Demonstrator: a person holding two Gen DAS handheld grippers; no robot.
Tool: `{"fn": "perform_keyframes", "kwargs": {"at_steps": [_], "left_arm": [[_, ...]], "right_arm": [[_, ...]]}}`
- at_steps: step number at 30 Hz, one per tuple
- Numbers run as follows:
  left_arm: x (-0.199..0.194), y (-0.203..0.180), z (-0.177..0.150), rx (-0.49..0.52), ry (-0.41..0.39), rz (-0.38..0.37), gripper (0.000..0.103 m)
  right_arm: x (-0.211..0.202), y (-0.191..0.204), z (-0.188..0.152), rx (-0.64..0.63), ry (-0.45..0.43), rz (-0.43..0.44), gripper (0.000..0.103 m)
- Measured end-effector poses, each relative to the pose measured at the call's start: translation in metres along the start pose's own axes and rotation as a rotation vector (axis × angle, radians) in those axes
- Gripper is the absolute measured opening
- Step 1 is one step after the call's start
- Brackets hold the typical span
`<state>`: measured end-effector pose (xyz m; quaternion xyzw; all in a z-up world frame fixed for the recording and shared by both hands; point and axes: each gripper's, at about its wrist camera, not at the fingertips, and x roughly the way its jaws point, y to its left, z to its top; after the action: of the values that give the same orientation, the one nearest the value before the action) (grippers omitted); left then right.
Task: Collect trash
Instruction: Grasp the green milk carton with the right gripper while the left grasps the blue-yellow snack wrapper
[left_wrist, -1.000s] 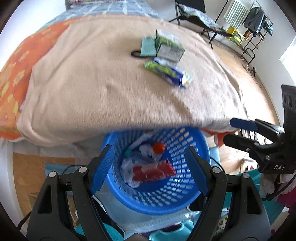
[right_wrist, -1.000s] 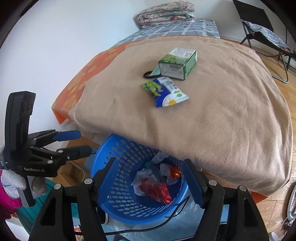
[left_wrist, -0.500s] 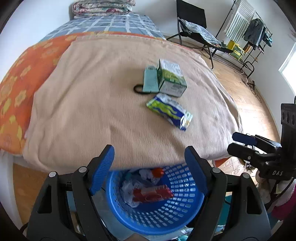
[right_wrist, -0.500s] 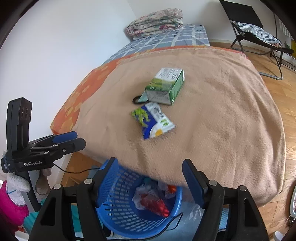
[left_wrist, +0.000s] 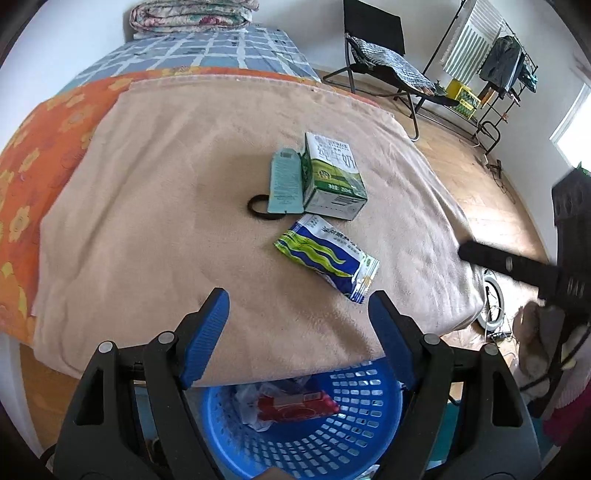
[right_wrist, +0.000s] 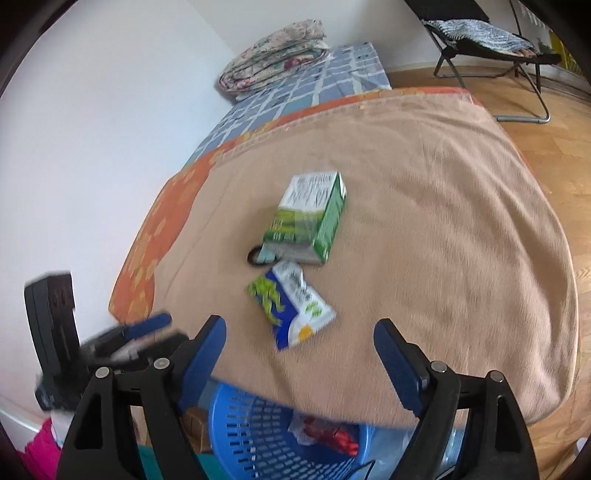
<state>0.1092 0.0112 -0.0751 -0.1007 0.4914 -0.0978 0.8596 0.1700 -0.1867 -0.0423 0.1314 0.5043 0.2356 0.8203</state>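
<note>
A fuzzy tan blanket (left_wrist: 155, 206) covered the bed, soft nap, rounded at the edges, over an orange flowered sheet (left_wrist: 44, 147) and a blue checked one behind it. On the blanket lay a boxy green-and-white carton (left_wrist: 332, 177) of glossy card, on its side, with a flat pale teal box (left_wrist: 284, 182) touching its left face and a thin black ring (left_wrist: 258, 208) partly under that box. Just in front lay a crinkly foil snack bag (left_wrist: 327, 256), blue, white and green with crimped ends, near the carton but apart from it. Below the bed edge stood a round blue plastic basket (left_wrist: 354, 435) with slotted walls, holding a red wrapper (left_wrist: 295, 406) and crumpled white scraps. Left gripper (left_wrist: 297, 334) had black plastic arms and ribbed blue pads, spread wide, nothing between them, hovering over the blanket edge and basket. Right gripper (right_wrist: 299, 363), same build, jaws opening, empty, touching nothing, the snack bag (right_wrist: 291, 306) just ahead of it; its view was blurred. Each gripper showed at the side of the other's view
</note>
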Motion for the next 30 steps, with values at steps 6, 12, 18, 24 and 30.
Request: {"fn": "perform_keyframes", "kwargs": {"at_steps": [6,12,18,24,30], "left_arm": [[0.024,-0.007,-0.002,-0.036,0.069,-0.039,0.069],[0.030,-0.010,0.002,-0.057,0.066,-0.019,0.067],[0.031,0.006,0.003,-0.094,0.069,0.012,0.059],[0.029,0.032,0.003,-0.176,0.074,0.028,0.059],[0.028,0.044,0.005,-0.230,0.065,0.020,0.058]], "right_arm": [[0.015,0.009,0.040,-0.036,-0.024,-0.028,0.084],[0.044,0.019,0.069,-0.027,-0.004,-0.042,0.086],[0.081,0.022,0.085,0.001,0.030,-0.092,0.086],[0.108,0.018,0.095,0.026,0.044,-0.188,0.086],[0.123,0.025,0.102,-0.010,0.046,-0.235,0.087]]}}
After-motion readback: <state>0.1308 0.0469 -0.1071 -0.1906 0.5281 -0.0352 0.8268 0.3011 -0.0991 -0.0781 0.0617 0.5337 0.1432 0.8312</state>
